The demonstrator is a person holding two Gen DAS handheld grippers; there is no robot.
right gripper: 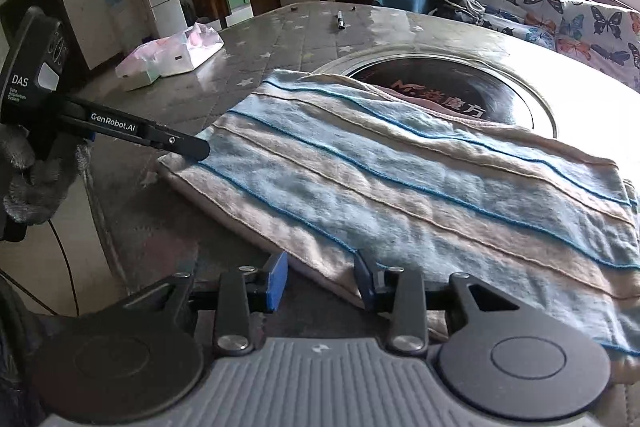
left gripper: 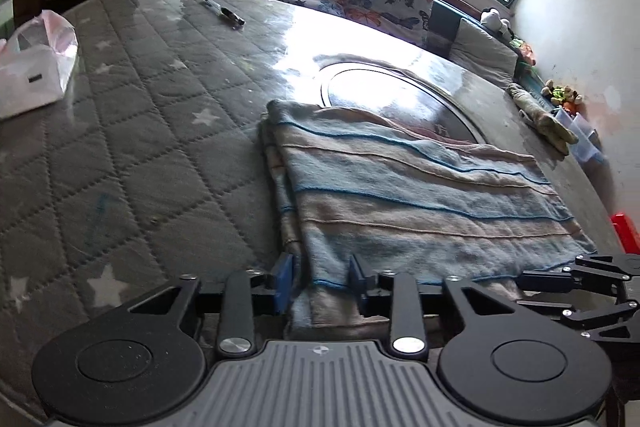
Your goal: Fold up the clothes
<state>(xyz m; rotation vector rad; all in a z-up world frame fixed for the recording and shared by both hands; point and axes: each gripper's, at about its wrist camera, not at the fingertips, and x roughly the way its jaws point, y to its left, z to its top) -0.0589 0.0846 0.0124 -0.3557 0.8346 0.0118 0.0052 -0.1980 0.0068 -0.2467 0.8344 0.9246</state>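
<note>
Under open left tongs [left gripper: 322, 281], striped cloth's [left gripper: 420, 187] near edge.

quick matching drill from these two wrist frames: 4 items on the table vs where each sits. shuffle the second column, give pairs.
Items:
1. striped garment
2. white plastic bag
3. black pen
4. left tongs

Places:
A. far side of the quilted table cover
B. at the garment's near corner, jaws open around its edge
C. folded flat, partly over the round dark inset
D. on the table's left part, away from the garment

Pairs: 1-C, 2-D, 3-A, 4-B
</note>
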